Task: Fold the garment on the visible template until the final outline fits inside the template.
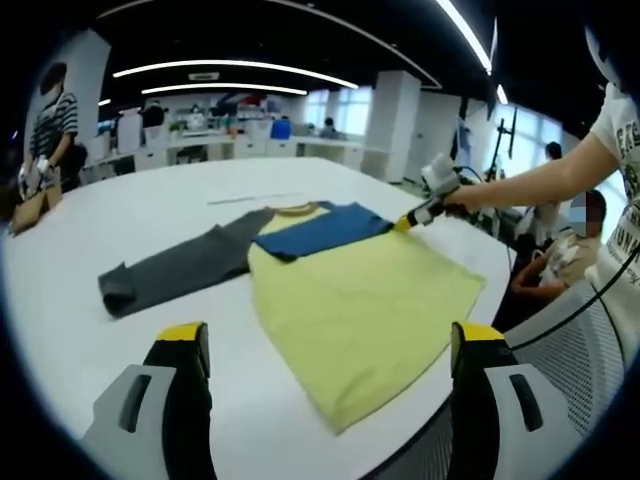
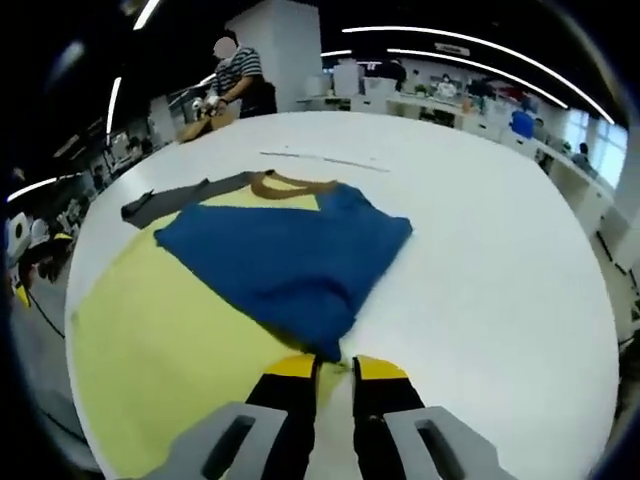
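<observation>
In the left gripper view, a person in a striped top stood at the far left by the table, w/ a brown bag there. The table was big, round, white & smooth. The left gripper was wide open w/ yellow tips, holding nothing, low over the near edge. The shirt lay flat on the table. Its gray sleeve stuck out to the left, soft & a bit wrinkled. The body was pale yellow cloth. The blue sleeve was folded over the top part. At the blue sleeve's right tip was the right gripper, held by a person's arm coming from the right. A mesh chair sat at the right.

In the right gripper view, the shirt filled the left side, the blue sleeve on top w/ a tan neck band behind. The right gripper was nearly closed, pinching the blue sleeve's corner. Bare white table was to the right.
</observation>
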The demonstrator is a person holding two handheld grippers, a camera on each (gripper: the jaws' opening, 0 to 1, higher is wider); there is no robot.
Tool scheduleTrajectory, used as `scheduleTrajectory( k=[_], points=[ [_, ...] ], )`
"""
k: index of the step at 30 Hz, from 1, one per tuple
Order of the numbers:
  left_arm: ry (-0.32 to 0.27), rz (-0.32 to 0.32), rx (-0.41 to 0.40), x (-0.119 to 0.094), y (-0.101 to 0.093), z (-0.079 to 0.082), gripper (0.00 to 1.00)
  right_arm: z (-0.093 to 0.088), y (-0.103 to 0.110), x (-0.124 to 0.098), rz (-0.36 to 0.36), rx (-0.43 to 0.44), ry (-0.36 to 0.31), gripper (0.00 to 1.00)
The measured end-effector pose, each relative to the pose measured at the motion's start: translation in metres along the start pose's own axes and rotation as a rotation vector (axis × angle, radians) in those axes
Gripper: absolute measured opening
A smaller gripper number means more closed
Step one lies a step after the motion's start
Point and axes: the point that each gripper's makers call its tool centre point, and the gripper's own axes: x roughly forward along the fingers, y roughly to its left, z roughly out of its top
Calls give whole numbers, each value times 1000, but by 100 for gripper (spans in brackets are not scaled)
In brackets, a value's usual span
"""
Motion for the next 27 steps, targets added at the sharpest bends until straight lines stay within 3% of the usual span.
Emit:
scheduleTrajectory(
  k=[6,8,14,27],
  points=[
    [-5,6,-1,-1,1,0,98,0,0,-3,-32,-11,-12,1],
    [-7,8,-1,-1,1,1,98,0,0,-4,-59,-74,-13,0],
    [-6,7,2,-1,1,0,98,2,-3,-3,-82,-149,1,0],
    [-5,20,-4,-4,6,-1,98,-2,-17,-6,-77,-112,11,0]
  ],
)
